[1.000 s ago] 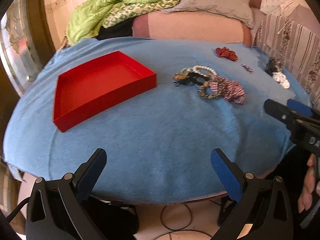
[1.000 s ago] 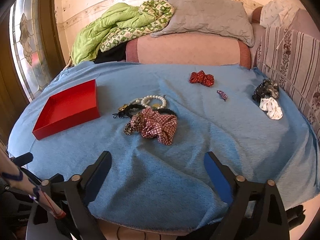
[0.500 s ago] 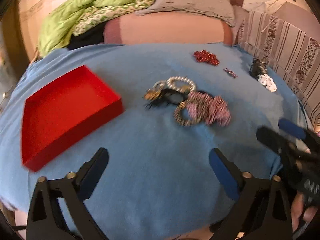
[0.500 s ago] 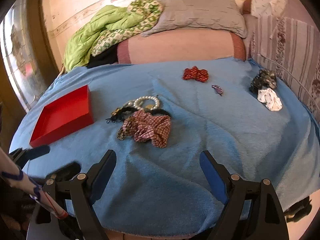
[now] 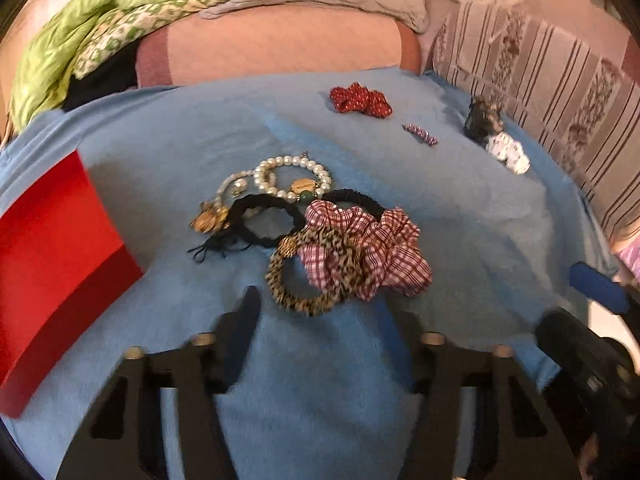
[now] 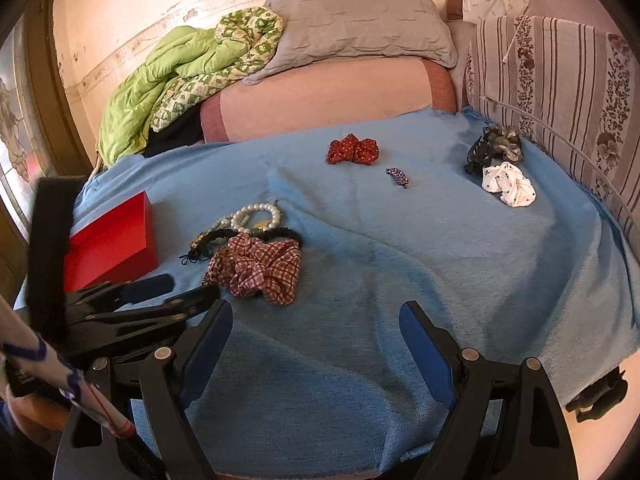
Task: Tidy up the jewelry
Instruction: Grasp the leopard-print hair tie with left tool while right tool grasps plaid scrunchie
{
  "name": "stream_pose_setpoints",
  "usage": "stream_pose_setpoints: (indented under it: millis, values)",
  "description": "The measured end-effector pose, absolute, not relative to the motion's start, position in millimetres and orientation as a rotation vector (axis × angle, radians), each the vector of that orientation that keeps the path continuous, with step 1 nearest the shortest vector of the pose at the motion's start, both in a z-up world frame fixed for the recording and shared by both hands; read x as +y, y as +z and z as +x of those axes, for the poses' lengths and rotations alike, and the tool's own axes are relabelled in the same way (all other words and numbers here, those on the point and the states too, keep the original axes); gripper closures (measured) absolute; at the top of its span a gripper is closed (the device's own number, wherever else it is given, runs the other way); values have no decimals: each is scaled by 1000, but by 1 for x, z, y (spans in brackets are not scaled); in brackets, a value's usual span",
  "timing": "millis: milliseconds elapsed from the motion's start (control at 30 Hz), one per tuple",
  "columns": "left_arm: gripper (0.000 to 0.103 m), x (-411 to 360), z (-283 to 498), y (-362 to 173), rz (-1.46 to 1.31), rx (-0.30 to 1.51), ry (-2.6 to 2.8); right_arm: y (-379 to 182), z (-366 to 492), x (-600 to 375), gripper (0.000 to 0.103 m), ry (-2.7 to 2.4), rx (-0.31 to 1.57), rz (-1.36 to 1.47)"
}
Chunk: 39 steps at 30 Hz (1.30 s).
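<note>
left fingers (image 5: 316, 312): mine, just closing, half apart, nothing between, near the leopard scrunchie (image 5: 308, 280)
right fingers (image 6: 316, 332): wide apart, empty
jewelry: pearl bracelet (image 5: 294, 176) on blue blanket (image 5: 460, 216), beside red box (image 5: 52, 248)

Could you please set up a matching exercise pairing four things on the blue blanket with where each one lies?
Things:
1. red box
2. red dotted scrunchie
3. white dotted scrunchie
4. plaid scrunchie

Places:
A. far right, beside the striped cushion
B. left edge of the blanket
C. in the middle cluster, against the leopard-print hair tie
D. alone at the far side, toward the pink sofa

Pairs: 1-B, 2-D, 3-A, 4-C
</note>
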<state>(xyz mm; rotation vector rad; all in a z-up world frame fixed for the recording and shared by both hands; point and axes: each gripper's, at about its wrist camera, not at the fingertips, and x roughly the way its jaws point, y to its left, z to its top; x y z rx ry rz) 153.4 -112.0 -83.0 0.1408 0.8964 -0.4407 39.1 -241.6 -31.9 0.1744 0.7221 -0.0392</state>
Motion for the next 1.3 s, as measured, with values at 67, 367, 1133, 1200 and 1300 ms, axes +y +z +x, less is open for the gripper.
stream_pose_setpoints:
  millis: [67, 367, 1133, 1200, 1300]
  values:
    - [94, -113, 163, -89, 138, 922, -449, -32, 39, -241, 14, -38, 722, 168]
    - [95, -83, 149, -57, 128, 817, -458, -37, 53, -242, 14, 10, 763, 226]
    - [95, -16, 191, -27, 93, 693, -327, -54, 127, -208, 94, 125, 788, 122]
    - [95, -10, 193, -26, 83, 696, -321, -48, 124, -209, 94, 125, 755, 138]
    - [95, -3, 196, -24, 71, 696, -306, -45, 122, -209, 94, 136, 744, 163]
